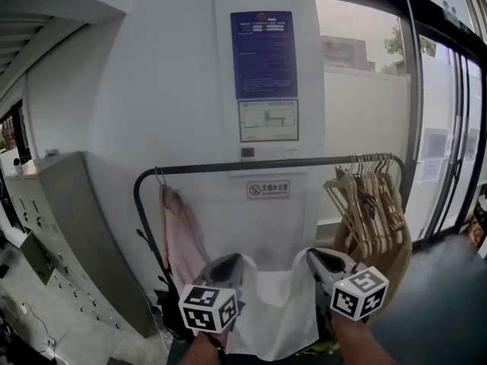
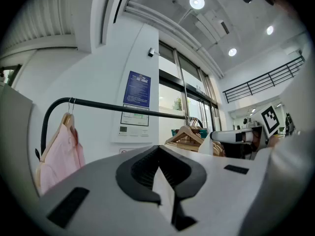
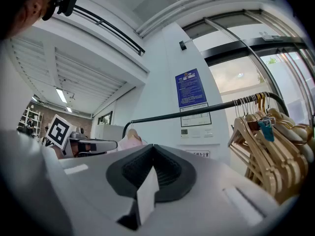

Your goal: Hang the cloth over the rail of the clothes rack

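A white cloth (image 1: 278, 310) hangs spread between my two grippers, below the black rail (image 1: 274, 163) of the clothes rack. My left gripper (image 1: 234, 263) is shut on the cloth's left top corner. The right gripper (image 1: 313, 257) is shut on the right top corner. In the left gripper view a white fold of cloth (image 2: 165, 191) sits pinched in the left gripper (image 2: 159, 154), with the rail (image 2: 123, 107) above and ahead. The right gripper view shows a cloth edge (image 3: 146, 195) clamped in the right gripper (image 3: 152, 154), under the rail (image 3: 206, 109).
A pink garment (image 1: 181, 238) hangs on a hanger at the rail's left end. Several wooden hangers (image 1: 369, 196) and a tan garment crowd the right end. A white wall with a blue notice (image 1: 263, 54) stands behind the rack, grey lockers (image 1: 68, 226) to the left and glass doors to the right.
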Available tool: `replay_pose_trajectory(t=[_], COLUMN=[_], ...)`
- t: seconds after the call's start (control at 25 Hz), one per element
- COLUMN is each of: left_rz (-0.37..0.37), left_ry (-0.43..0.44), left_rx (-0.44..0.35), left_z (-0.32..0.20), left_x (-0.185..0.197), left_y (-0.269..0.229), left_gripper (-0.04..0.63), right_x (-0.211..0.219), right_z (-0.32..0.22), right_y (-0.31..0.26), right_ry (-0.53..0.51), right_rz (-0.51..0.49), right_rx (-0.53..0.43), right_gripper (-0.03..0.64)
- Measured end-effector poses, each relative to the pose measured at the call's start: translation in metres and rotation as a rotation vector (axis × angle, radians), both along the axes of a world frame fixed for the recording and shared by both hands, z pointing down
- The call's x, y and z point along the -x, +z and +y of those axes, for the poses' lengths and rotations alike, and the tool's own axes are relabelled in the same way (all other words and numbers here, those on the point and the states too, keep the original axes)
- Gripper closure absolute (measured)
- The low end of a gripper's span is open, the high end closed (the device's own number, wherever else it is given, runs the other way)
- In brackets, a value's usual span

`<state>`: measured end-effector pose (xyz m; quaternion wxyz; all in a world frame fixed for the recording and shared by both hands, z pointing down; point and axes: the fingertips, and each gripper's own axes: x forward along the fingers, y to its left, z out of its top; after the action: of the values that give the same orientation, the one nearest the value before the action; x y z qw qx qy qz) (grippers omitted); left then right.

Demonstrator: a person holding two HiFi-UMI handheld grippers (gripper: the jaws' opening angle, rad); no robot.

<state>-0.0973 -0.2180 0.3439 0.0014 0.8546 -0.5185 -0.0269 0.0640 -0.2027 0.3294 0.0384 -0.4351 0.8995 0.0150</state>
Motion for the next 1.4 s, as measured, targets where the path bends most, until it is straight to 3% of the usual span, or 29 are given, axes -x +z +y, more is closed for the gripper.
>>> replay_pose_trajectory(t=[1.04, 1.4], left_rz=[-0.011, -0.032], left_ry=[-0.011, -0.043], left_rx=[-0.006, -0.054], left_z=[-0.002, -0.014], left_x=[-0.008, -0.022], left_y=[-0.007, -0.069], left_gripper=[0.589, 0.589], right_x=[-0.002, -0.009], right_z=[-0.005, -0.019], right_y=[-0.001, -0.061], right_ry=[-0.022, -0.078], right_rz=[-0.019, 0.003], right_rx=[0.007, -0.048], right_gripper=[0.609, 0.609])
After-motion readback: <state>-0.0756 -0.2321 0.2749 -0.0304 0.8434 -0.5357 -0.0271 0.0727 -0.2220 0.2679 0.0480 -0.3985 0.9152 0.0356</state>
